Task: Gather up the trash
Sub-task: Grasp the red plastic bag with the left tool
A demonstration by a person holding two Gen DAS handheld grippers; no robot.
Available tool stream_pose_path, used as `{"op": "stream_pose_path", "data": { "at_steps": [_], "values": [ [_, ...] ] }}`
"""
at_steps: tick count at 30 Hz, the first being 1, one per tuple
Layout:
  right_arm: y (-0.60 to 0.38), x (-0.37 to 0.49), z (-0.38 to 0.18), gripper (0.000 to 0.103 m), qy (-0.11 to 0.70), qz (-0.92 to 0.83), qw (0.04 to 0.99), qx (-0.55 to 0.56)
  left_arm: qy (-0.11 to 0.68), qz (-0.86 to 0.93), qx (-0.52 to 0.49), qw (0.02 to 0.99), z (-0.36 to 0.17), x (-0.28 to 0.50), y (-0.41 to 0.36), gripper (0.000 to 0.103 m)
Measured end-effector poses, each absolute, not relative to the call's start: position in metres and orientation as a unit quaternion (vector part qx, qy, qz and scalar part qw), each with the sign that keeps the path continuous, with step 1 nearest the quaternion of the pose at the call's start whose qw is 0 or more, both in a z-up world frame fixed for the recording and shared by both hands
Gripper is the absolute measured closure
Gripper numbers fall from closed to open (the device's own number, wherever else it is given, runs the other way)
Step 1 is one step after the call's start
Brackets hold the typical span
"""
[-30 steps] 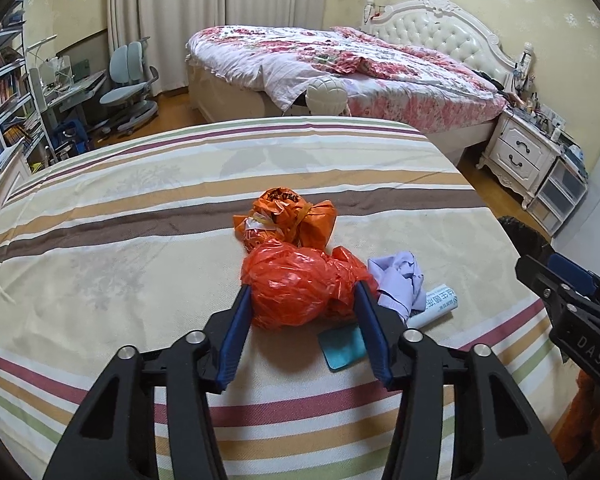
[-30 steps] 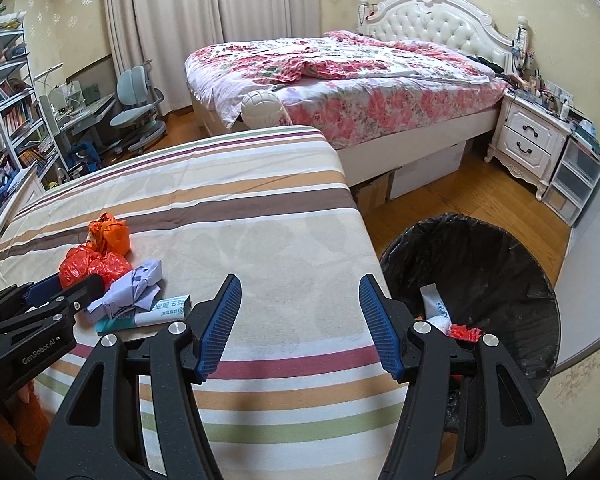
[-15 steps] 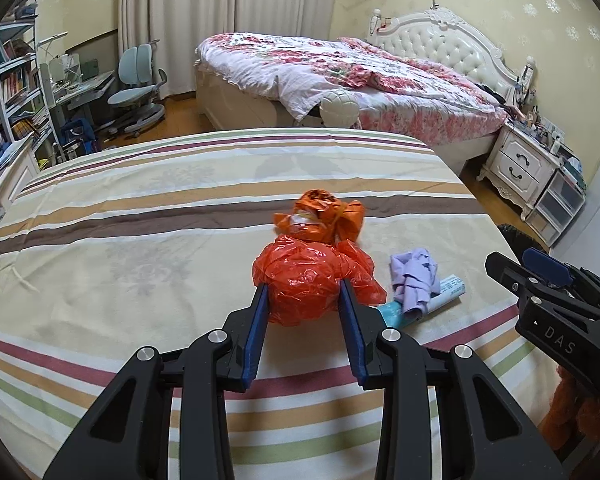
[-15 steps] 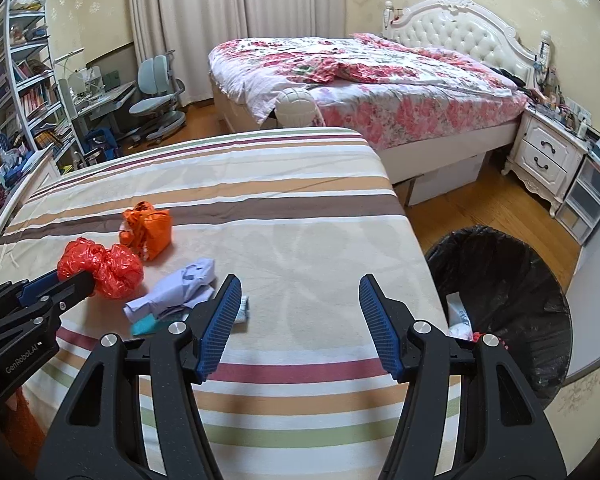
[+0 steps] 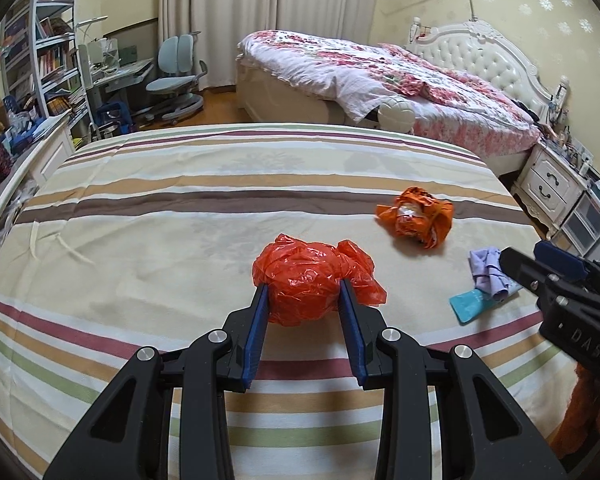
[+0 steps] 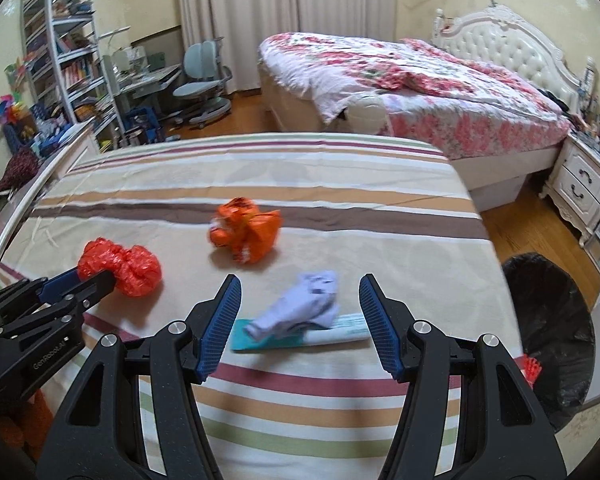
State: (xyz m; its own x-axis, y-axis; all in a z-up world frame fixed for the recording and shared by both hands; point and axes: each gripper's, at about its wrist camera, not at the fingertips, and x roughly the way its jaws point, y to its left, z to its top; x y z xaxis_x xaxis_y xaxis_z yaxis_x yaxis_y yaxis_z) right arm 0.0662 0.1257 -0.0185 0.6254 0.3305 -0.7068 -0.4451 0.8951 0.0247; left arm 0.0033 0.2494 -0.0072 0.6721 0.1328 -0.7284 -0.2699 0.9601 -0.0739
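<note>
My left gripper (image 5: 303,292) is shut on a crumpled red plastic bag (image 5: 300,264), its blue pads pressing both sides just above the striped bedsheet (image 5: 180,200). To the right lie an orange bag (image 5: 416,216), a purple crumpled wad (image 5: 488,266) and a teal-ended tube (image 5: 470,304). My right gripper (image 6: 299,280) is open with nothing held. The purple wad (image 6: 300,308) and the tube (image 6: 332,330) lie just ahead of its fingers. In the right wrist view the left gripper (image 6: 88,276) holds the red bag (image 6: 128,268) at the left, with the orange bag (image 6: 246,232) behind.
A black-lined trash bin (image 6: 552,320) stands on the floor past the bed's right edge, with some red and white trash inside. Beyond are a floral bed (image 6: 400,68), a white nightstand (image 6: 580,184), a desk with a chair (image 6: 200,88) and bookshelves (image 6: 68,52).
The left jaws closed on the red bag and carried it left, away from the orange bag. The right gripper swung left from the bin side to the purple wad and tube.
</note>
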Motion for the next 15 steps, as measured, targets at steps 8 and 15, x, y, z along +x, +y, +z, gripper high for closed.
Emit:
{"op": "stream_pose_path", "data": {
  "at_steps": [8, 15],
  "values": [
    [0.120, 0.074, -0.034, 0.043, 0.394, 0.183, 0.896, -0.091, 0.390, 0.114, -0.096, 0.909, -0.011, 0.000, 0.259, 0.067],
    [0.083, 0.094, -0.036, 0.043, 0.399, 0.133, 0.904, -0.071, 0.394, 0.111, -0.098, 0.907, -0.015, 0.007, 0.258, 0.067]
  ]
}}
